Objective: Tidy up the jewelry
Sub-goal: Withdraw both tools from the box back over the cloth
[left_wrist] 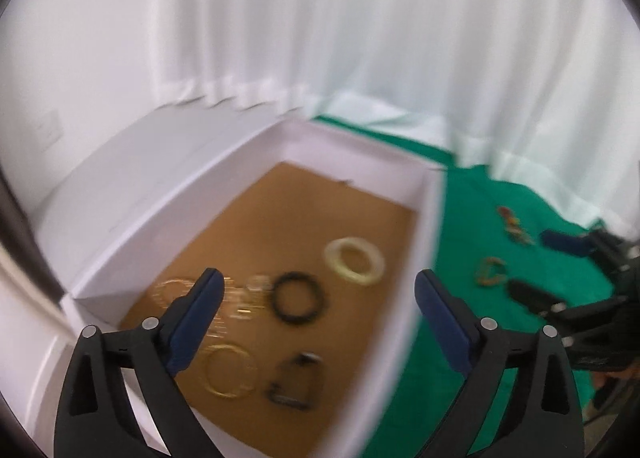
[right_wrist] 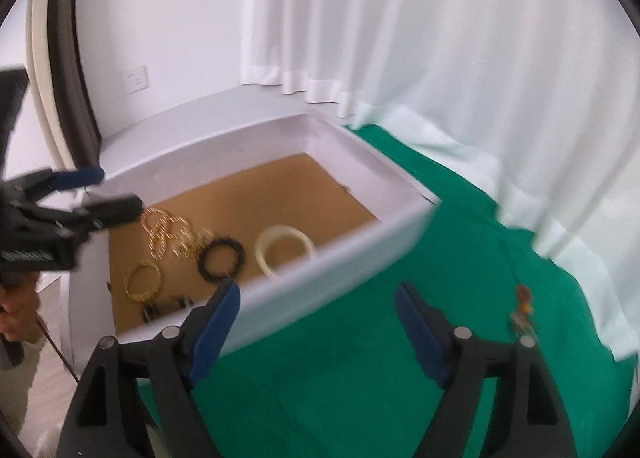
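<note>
Left wrist: brown beaded bracelet (left_wrist: 490,272) on green cloth (left_wrist: 472,218), unseen from right wrist; both hand-held grippers agape, empty.

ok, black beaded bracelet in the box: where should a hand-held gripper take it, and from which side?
Probably from above. The black beaded bracelet lies flat on the brown floor of the white box, so pinch one stretch of the band, one finger inside the hole. Its side toward the cream bangle looks freer; gold pieces crowd the other.
</note>
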The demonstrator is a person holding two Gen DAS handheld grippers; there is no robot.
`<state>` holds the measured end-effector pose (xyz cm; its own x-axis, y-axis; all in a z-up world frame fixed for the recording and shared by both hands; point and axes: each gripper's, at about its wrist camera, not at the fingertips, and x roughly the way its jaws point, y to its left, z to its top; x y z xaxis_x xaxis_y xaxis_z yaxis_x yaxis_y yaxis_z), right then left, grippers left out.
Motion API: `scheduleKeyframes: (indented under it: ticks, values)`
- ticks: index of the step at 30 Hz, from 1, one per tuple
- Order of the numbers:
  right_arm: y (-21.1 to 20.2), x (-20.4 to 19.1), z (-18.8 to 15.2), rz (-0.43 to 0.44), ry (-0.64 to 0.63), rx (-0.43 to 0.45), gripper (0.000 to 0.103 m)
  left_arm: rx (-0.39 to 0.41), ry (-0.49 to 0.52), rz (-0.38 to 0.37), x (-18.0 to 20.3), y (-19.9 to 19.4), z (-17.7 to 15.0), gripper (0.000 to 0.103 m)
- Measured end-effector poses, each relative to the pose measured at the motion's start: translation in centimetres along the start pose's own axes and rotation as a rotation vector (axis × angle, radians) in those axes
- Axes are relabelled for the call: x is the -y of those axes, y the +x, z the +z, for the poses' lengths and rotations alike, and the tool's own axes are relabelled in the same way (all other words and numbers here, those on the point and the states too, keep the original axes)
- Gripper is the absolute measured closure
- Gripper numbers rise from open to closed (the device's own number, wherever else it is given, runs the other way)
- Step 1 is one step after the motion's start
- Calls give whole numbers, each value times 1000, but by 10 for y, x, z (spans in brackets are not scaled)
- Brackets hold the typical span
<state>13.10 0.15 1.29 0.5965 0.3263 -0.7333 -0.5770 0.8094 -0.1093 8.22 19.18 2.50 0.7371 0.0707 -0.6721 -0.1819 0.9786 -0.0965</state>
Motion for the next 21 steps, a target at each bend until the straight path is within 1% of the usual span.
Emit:
scheduleKeyframes:
  ticks: [1, 3, 5, 8, 9, 10, 11, 15, 17, 21]
  values:
    - [-10, 7, -17, -29, 12, 3, 21, 16, 20, -35, 16, -8, -5, 4]
    - [-26, 18, -46, -70, 34, 5, 21, 33, 55, -81, 41, -20, -16, 4]
    - [-39, 30, -88, -107, 79, -21, 21, 34, 99, -137, 68, -28, -30, 4]
    - [-49, 50, -135, -150, 165, -75, 21, 7, 150, -216, 101, -30, -50, 3]
    - [-53, 56, -150, -164, 199, -93, 21, -18, 177, -249, 114, -27, -60, 3]
    - [-58, 61, -166, -176, 237, -110, 21, -39, 200, -263, 124, -26, -67, 3]
    - [-65, 69, -184, -190, 289, -129, 21, -63, 225, -272, 134, -22, -75, 3]
    - [-82, 82, -222, -234, 401, -163, 21, -144, 277, -297, 161, -7, -102, 3]
    - [-92, 88, -234, -251, 430, -169, 21, -178, 296, -297, 171, 0, -113, 4]
    - [-97, 97, -247, -266, 476, -165, 21, -215, 314, -290, 180, 9, -126, 4]
